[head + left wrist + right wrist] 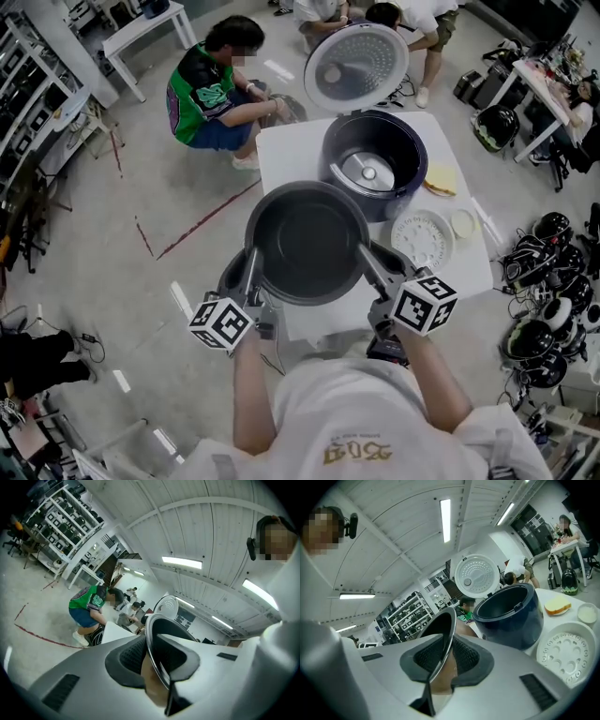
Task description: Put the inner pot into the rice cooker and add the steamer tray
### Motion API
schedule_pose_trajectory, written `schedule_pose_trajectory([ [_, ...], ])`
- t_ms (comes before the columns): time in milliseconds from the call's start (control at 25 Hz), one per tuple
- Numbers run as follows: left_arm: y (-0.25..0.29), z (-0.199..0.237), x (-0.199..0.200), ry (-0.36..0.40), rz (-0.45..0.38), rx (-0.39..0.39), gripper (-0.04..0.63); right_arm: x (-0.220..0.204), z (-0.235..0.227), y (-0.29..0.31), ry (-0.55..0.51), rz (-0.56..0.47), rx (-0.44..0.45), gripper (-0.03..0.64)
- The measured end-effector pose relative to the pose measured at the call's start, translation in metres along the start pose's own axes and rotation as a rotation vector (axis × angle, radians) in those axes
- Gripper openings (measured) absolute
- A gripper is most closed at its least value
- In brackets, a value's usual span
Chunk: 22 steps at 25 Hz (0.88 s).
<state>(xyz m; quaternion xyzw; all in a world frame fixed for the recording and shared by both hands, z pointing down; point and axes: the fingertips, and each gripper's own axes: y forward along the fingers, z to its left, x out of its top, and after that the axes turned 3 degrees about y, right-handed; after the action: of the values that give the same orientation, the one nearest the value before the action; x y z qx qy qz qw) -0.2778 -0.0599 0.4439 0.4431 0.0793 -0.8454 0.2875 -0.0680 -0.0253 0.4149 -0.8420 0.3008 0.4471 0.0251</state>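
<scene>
1. Fingers (127, 657): the left gripper (253, 261) and right gripper (367, 261) are each clamped on the rim of the inner pot (307, 239), on opposite sides.
2. Inner pot, one: held in the air over the worktop's (281, 152) near edge, short of the cooker. It is probably stiff, smooth metal with some weight. The thin rim is the only hold and looks prone to slipping.
3. Rice cooker (405, 199), one: far middle of the worktop, lid up, cavity empty.
4. Steamer tray (423, 239), one: by the right edge, just beside the cooker. It is likely light and rigid.
</scene>
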Motion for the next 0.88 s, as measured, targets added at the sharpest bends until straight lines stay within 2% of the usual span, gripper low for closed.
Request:
schedule_pose_trajectory([
  [320,0.001,-0.017,0.046,0.032,-0.064,-0.024,0.089,0.041,0.027,0.008,-0.033,-0.053,0.071,0.072],
  [560,0.013,-0.035,0.071,0.055,-0.083,-0.062,0.089,0.072,0.034,0.007,-0.048,-0.094,0.089,0.071],
  [880,0.019,-0.051,0.092,0.082,-0.096,-0.103,0.091,0.093,0.041,0.002,-0.037,-0.15,0.103,0.069],
])
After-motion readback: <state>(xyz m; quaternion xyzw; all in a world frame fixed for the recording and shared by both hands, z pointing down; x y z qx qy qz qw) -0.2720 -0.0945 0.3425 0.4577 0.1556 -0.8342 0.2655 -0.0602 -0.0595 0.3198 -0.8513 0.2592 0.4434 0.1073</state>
